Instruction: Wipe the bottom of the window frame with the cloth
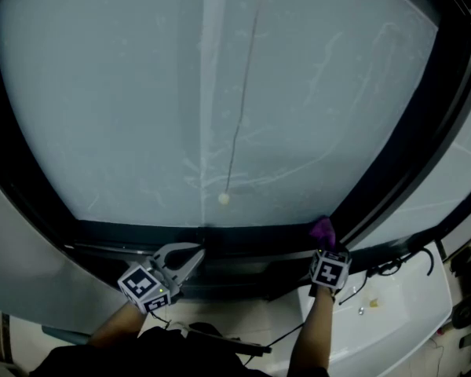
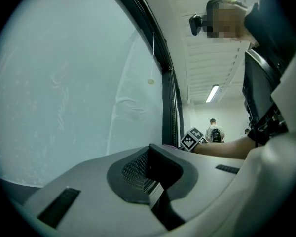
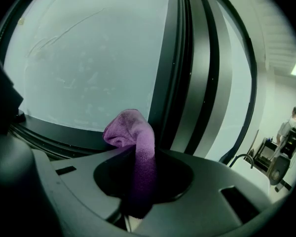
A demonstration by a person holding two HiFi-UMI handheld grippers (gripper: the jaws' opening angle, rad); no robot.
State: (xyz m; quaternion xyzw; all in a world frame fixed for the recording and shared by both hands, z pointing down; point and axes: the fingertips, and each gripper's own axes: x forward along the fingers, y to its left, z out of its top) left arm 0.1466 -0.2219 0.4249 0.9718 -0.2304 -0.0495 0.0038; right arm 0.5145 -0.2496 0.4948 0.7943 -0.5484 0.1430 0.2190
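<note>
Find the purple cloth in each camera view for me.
Head view: purple cloth at lower right, by the foot of the dark window post.
Left gripper view: cannot make it out.
Right gripper view: centre, clamped in the right gripper.
Shared landmark: the dark window post.

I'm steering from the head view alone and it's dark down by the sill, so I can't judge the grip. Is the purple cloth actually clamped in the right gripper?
Observer: Yes. The right gripper view shows the purple cloth pinched in the right gripper, jaws closed on it. Its free end curls over, seen against the window frame's bottom rail.
Operator: And the left gripper?
Observer: The left gripper view shows the left gripper shut, with nothing between its jaws.
</note>
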